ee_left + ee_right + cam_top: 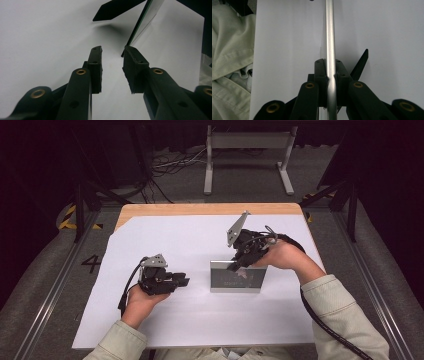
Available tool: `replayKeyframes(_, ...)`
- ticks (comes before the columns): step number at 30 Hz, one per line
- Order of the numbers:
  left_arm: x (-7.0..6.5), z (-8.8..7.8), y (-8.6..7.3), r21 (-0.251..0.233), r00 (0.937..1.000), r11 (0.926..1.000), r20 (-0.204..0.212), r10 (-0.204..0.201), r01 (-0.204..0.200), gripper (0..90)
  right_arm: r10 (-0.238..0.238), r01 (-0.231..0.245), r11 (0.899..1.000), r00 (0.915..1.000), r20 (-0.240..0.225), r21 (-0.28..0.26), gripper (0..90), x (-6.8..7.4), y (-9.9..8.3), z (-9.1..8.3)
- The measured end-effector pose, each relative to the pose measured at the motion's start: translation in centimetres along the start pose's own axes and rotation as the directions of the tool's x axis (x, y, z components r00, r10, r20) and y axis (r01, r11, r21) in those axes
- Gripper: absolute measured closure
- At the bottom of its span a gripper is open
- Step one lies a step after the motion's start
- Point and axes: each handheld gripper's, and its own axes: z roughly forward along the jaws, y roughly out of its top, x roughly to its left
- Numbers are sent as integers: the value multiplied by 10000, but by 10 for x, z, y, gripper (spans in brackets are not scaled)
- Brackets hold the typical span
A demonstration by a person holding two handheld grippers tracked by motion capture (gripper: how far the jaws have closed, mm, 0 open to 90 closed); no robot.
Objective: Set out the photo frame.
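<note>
Your table (pixel 150 211) is covered by a white sheet (pixel 165 245), and near its middle a silver-framed picture frame (pixel 238 276) stands upright on its long edge. Your right gripper (pixel 235 265) comes down from above and clamps the frame's top rail, its pads pressed on either side of the metal edge (pixel 330 37). Your left gripper (pixel 184 281) rests on the sheet just beside the frame's left end, jaws apart and holding nothing.

A large dark numeral "4" (pixel 91 263) is marked on the grey floor at nine o'clock from the bench (pixel 150 210) (no other lettering in the pictures is sharp enough to read).
</note>
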Motion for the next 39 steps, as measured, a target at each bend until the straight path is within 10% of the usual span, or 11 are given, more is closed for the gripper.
replayKeyframes(10, 0, 2, 0, 32, 10000, 10000, 6, -51, 51, 683, -386, 389, 9977, 9992, 62, -554, 787, 2, -1, -8)
replayKeyframes(23, 1, 5, 2, 23, 10000, 10000, 68, -45, 45, 675, 547, -423, 9881, 9952, 814, -1479, 595, -2, -15, -19)
replayKeyframes(30, 2, 3, 2, -34, 10000, 10000, 42, -3, 3, 673, 1236, -843, 9661, 9808, 1506, -2439, 525, -1, -28, -38)
replayKeyframes(39, 2, -3, 1, -297, 9988, 9990, -352, 335, -345, 592, 2458, -1522, 9135, 9455, 2137, -3773, 421, 8, -61, -63)
